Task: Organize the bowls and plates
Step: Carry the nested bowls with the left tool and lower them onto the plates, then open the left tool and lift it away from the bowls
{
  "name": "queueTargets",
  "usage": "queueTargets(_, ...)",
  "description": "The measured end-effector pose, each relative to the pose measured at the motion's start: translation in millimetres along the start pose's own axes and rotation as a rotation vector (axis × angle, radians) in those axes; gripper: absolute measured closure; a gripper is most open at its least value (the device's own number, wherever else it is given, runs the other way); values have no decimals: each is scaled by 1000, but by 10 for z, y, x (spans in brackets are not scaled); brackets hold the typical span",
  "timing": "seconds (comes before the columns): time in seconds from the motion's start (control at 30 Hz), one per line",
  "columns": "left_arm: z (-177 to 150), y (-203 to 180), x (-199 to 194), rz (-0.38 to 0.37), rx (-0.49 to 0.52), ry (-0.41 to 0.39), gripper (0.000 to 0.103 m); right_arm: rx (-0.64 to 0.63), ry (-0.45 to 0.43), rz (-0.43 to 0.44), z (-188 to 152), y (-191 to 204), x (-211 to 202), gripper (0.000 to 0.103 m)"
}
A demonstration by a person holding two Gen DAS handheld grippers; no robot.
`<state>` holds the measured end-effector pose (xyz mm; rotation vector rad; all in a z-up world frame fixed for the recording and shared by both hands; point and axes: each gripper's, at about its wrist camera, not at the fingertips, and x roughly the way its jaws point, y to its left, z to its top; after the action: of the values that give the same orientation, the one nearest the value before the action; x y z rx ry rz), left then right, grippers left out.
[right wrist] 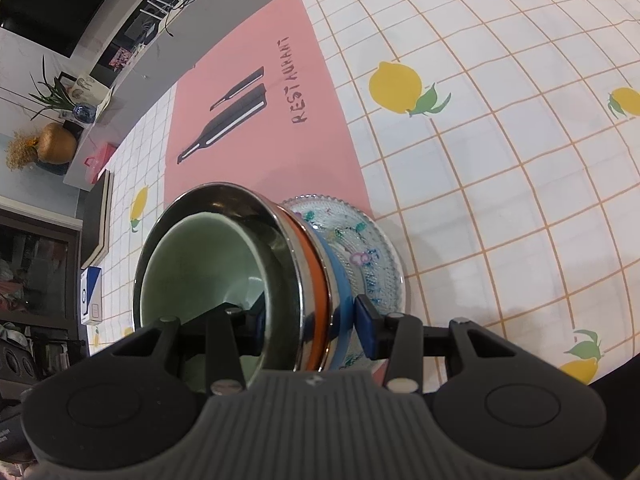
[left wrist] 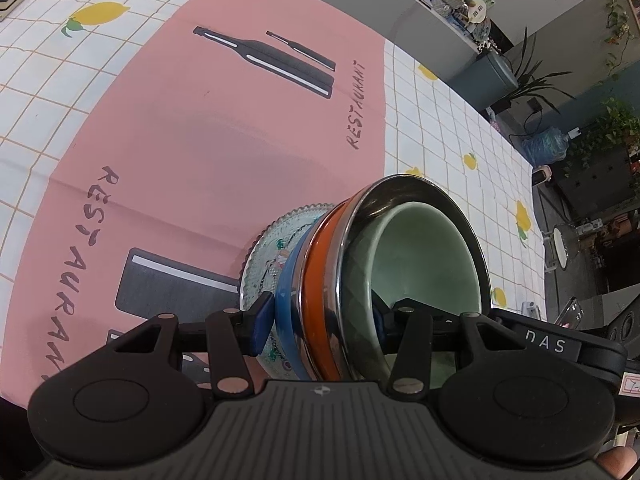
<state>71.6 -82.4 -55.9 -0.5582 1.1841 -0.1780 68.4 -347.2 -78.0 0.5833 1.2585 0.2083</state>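
Left wrist view takes in the worktop [left wrist: 460,128] under its lemon-print cloth, with the pink placemat [left wrist: 200,140] spread wide across it; the right wrist view shows far more of the bare cloth [right wrist: 500,160] and only a strip of that placemat [right wrist: 260,152]. Both views show the nested stack of dishes held on edge above the placemat: a patterned glass plate [left wrist: 272,248] outermost, then a blue dish [left wrist: 286,288], an orange dish [left wrist: 318,264], a steel bowl [left wrist: 420,196] and a pale green bowl [left wrist: 424,248] inside it. My left gripper [left wrist: 320,328] is clamped across the stack, one pad [left wrist: 260,324] against the blue dish's outer side, the other inside the green bowl. My right gripper [right wrist: 316,328] clamps the same stack from the opposite side, its blue pad [right wrist: 366,330] on the blue dish [right wrist: 340,280]. Only the left view catches the other gripper's body, lettered "DAS" [left wrist: 548,344].
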Motion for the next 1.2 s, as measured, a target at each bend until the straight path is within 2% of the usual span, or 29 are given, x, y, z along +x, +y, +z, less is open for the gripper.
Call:
queueTargets(0.47, -1, 27, 22, -7, -4, -3, 48, -42, -8, -17, -4, 65, 5, 59)
queueTargets(0.6, -2, -11, -22, 7, 27, -27, 47, -44, -19, -9, 14, 73, -11, 52)
queueTargets(0.63, 0, -24, -43, 8, 36, -37, 44, -46, -29, -8, 15, 79, -27, 44)
queueTargets(0.73, 5, -88, -122, 29, 85, -92, 37, -63, -59, -22, 21, 108, -86, 36)
queueTargets(0.9, 2, -211, -306, 28, 170, -165, 35, -116, -125, -43, 5, 181, -243, 34)
queueTargets(1.2, -181, -477, -837, 113, 386, -399, 35, -304, -351, -109, -227, 483, -700, 33)
